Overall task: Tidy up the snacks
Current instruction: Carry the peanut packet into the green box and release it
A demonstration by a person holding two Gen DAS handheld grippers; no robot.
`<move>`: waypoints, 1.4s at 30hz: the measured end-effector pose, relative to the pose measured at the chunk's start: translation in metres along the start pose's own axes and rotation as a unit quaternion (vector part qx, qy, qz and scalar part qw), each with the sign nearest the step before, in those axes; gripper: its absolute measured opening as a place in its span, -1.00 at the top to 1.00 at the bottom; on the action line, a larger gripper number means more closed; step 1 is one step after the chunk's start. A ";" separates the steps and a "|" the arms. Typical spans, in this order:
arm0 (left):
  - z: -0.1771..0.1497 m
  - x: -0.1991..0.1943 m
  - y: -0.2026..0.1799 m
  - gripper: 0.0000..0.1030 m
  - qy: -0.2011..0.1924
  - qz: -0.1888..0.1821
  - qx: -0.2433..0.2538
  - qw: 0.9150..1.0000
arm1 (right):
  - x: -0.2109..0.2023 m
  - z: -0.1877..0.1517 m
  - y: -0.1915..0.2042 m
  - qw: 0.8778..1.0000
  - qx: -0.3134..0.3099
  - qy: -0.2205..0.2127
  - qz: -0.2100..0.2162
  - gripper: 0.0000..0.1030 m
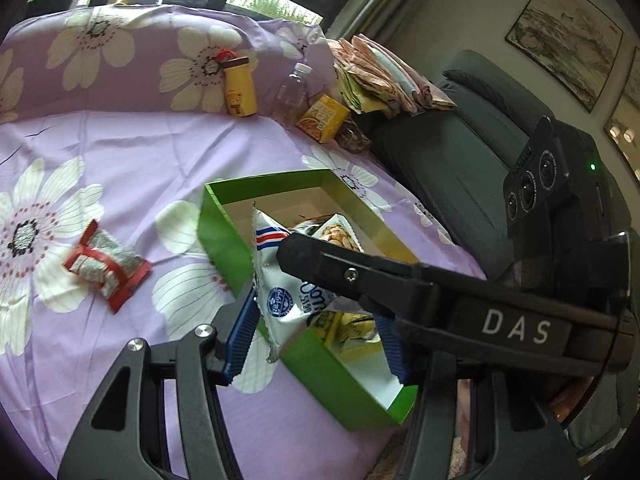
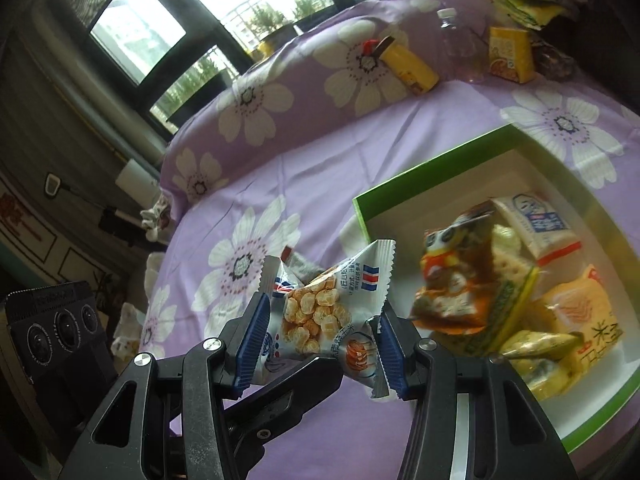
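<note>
1. Looking along the left claw (image 1: 316, 320): hovering tilted down above the near end of the green box (image 1: 224, 232), placed there for reaching inside.
2. Pressing its left pad (image 1: 240, 336) against the edge of the white corn packet (image 1: 280, 292); not managing to tell whether pinching or merely flanking, since a finger (image 1: 360, 276) of the right claw is crossing in front and hiding the packet's far side.
3. Dangling over the box's wall, half above the snacks already inside, half above the sheet (image 1: 160, 152): probably being carried in, judging by the task.
4. Lying loose out on the sheet, well apart from the box: a red packet (image 1: 106, 268), likely awaiting its turn.
5. Looking along the right claw (image 2: 322, 312): pinching the same packet (image 2: 308, 312) across its middle, both blue pads biting in and crumpling the wrapper, gripping firmly enough for carrying.
6. Hanging just beside the box's rim (image 2: 420, 168), not yet over the open floor; needing a shift toward the box before letting go.
7. Piling at one end of the box: an orange-brown packet (image 2: 460, 288) among others, leaving the far end bare for more.
</note>
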State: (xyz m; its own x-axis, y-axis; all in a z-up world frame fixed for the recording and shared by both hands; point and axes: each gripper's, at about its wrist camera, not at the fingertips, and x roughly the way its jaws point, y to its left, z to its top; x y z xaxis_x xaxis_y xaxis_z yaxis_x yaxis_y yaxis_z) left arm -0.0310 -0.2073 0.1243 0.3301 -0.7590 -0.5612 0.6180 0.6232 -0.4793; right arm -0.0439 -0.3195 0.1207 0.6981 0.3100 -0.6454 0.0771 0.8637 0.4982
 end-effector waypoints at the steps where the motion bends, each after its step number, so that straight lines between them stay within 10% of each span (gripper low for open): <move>1: 0.001 0.008 -0.005 -0.06 0.006 -0.005 0.001 1.000 | -0.004 0.003 -0.009 1.000 0.009 -0.005 -0.005 -0.06; 22: 0.012 0.094 -0.032 -0.05 0.076 -0.017 -0.023 0.997 | -0.001 0.025 -0.114 0.988 0.139 0.000 -0.066 -0.06; 42: -0.001 0.030 -0.005 -0.23 0.028 0.043 -0.041 0.998 | -0.038 0.022 -0.098 0.983 0.116 -0.093 -0.110 -0.05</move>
State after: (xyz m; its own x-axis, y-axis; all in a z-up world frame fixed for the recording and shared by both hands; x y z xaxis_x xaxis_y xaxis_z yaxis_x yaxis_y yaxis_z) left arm -0.0249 -0.2325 0.1092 0.3375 -0.6921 -0.6381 0.5284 0.7002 -0.4800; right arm -0.0626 -0.4252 0.1092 0.7630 0.0294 -0.6458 0.3860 0.7806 0.4917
